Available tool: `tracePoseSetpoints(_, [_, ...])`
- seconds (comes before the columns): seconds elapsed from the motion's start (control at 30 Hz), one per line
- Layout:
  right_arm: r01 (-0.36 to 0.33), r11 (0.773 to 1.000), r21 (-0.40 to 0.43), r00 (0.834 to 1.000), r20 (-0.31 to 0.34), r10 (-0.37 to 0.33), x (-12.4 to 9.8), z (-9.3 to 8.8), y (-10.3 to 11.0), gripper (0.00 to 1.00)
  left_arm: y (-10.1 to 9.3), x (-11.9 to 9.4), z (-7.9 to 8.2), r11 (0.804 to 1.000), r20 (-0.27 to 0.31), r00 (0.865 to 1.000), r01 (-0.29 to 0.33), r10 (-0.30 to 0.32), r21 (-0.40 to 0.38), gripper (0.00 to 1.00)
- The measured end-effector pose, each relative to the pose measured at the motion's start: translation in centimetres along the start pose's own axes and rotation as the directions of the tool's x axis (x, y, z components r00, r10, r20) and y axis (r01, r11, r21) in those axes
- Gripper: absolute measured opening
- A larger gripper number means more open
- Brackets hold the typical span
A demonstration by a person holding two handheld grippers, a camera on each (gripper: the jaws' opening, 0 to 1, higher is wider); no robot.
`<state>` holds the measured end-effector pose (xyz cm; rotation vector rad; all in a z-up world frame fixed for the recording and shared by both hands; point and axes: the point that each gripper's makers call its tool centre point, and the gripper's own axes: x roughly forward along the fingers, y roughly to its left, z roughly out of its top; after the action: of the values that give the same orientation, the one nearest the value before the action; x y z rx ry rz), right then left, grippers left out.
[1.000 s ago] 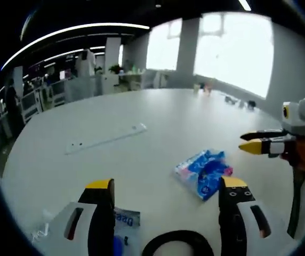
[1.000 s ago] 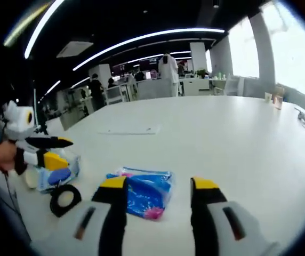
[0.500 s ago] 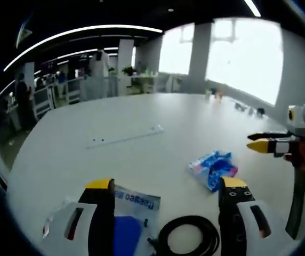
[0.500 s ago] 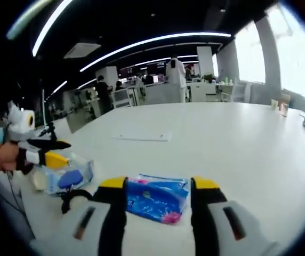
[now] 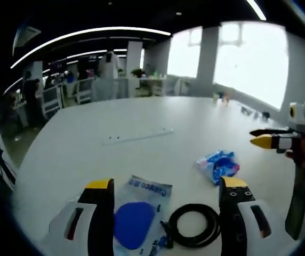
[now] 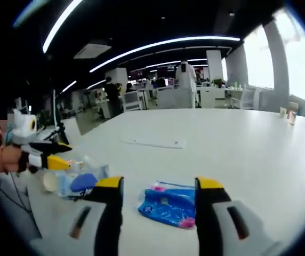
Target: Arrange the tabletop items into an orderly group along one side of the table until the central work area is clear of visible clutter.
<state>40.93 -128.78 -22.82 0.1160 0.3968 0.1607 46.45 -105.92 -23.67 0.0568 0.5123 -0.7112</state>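
Observation:
A blue and pink packet [image 5: 219, 165] lies on the white table [image 5: 88, 160], beyond and inside my left gripper's right jaw. My left gripper [image 5: 166, 184] is open above a clear bag with a blue object [image 5: 136, 218] and a coiled black cable [image 5: 195, 232]. A long white strip [image 5: 136, 137] lies farther out. My right gripper [image 5: 267, 137] comes in from the right, held by a hand. In the right gripper view, my right gripper [image 6: 159, 184] is open with the packet [image 6: 168, 205] between its jaws. The clear bag [image 6: 80, 181] and the left gripper [image 6: 62, 156] are at the left.
A pale round object [image 6: 50, 181] sits beside the clear bag near the table's edge. The white strip [image 6: 155, 142] lies mid-table. Small items [image 5: 254, 111] stand at the far window side. Desks and standing people [image 6: 184, 80] fill the office behind.
Both views have drawn back and shifted, so the clear bag and the black cable show more fully between the left jaws. The items lie as before. Both grippers stay open.

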Motion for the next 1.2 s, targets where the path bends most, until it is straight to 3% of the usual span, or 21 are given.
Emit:
tracePoseSetpoints(0.43, [-0.112,0.993,-0.021,0.994,-0.019,0.112,0.3,0.4,4.6,0.57,0.9,-3.6,-0.2,0.998,0.014,0.999,-0.049,0.05,-0.027,0.77])
tracePoseSetpoints(0.8, [-0.211,0.975,-0.063,0.977,-0.046,0.209,0.9,0.3,8.6,0.56,1.1,-6.3,-1.6,0.994,0.013,0.996,-0.091,0.092,-0.061,0.77])
tracePoseSetpoints(1.2, [-0.287,0.952,-0.107,0.957,-0.075,0.28,2.1,0.6,11.5,0.56,2.1,-8.7,-2.9,0.985,0.015,0.989,-0.145,0.148,-0.098,0.76])
